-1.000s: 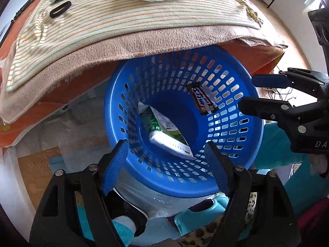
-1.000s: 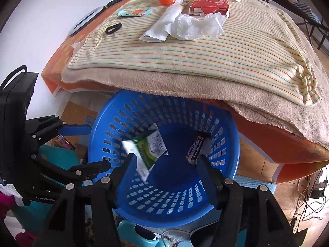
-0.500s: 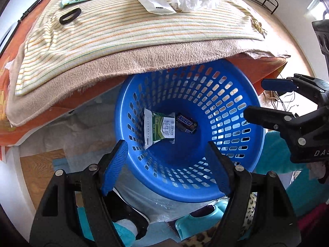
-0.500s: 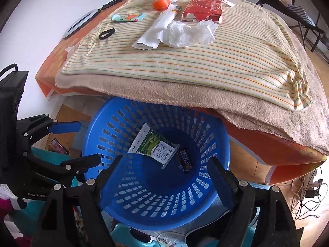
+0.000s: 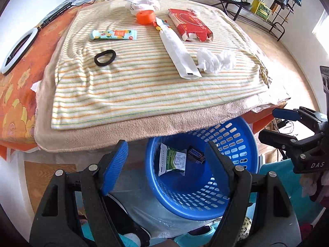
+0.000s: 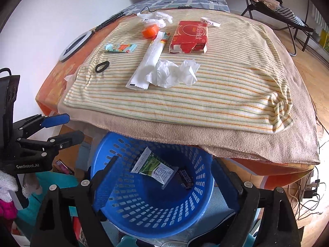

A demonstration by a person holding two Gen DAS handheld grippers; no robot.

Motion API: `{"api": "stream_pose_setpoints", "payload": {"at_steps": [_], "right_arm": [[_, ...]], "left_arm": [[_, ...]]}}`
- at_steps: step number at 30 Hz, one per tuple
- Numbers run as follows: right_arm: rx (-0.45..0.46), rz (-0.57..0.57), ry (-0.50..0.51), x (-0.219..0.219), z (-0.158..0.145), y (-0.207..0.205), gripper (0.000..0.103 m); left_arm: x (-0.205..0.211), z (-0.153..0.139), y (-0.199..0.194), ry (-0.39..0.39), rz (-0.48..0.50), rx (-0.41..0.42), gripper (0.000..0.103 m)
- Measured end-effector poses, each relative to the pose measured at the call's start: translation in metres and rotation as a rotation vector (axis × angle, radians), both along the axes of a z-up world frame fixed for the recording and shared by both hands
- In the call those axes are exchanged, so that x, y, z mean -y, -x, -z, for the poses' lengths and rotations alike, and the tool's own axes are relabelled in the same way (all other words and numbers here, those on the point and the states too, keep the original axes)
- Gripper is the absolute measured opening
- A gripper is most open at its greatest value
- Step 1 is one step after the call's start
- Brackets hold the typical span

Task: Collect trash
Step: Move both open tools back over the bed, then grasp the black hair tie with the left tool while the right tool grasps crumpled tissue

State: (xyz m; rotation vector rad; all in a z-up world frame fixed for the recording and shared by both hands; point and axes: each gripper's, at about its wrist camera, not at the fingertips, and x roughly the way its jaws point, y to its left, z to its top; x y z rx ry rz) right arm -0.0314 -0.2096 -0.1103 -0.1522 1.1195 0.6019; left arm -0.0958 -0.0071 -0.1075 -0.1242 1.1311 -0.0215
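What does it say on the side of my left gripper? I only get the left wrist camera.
Observer: The right wrist camera sees the left gripper side-on. White letters on its body read GenRobot.AI.
Operator: Is anything on the floor under it?
Observer: Yes, a small pink packet lies on the floor, left of the basket. I can't tell what it is.
Operator: Where does my right gripper point?
Observer: The right gripper points down into the basket. Its open fingers frame the green packet and the Snickers.
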Motion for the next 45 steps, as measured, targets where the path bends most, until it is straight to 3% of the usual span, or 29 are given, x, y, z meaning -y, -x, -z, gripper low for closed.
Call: {"api": "stream_pose_setpoints", "payload": {"at_steps": [8, 15, 18, 21, 24, 27, 39, 41, 45], "right_arm": [[0.064, -0.009, -0.03, -0.001, -0.02, -0.013, 0.091], [0.142, -0.029, -0.026, -0.012, -0.037, -0.039, 0.093], [0.141, -0.022, -0.04, -0.017, -0.039, -0.055, 0.093], [0.13, -0.025, -0.045, -0.025, -0.036, -0.069, 0.093], [0.129, -0.043, -0.043, -0.035, -0.03, -0.078, 0.093], [0.134, -0.047, -0.042, -0.041, -0.022, -0.086, 0.093], [0.064, -0.052, -0.027, -0.056, 0.008, -0.111, 0.092], [0.043, -0.046, -0.034, -0.058, 0.013, -0.115, 0.091], [0.024, -0.054, -0.009, -0.065, 0.022, -0.118, 0.087]], "left_arm": [[-0.034, -0.024, -0.026, -0.041, -0.064, 0.026, 0.079], [-0.084, -0.034, -0.062, -0.017, -0.155, 0.026, 0.078], [-0.105, -0.032, -0.079, 0.005, -0.194, 0.017, 0.059], [-0.117, -0.023, -0.092, 0.023, -0.218, -0.002, 0.054], [-0.122, -0.01, -0.102, 0.069, -0.224, -0.038, 0.038], [-0.124, 0.0, -0.111, 0.091, -0.232, -0.058, 0.038], [-0.128, 0.028, -0.141, 0.028, -0.242, -0.101, 0.033], [-0.127, 0.027, -0.142, 0.02, -0.239, -0.095, 0.029], [-0.128, 0.028, -0.147, 0.01, -0.238, -0.093, 0.012]]}}
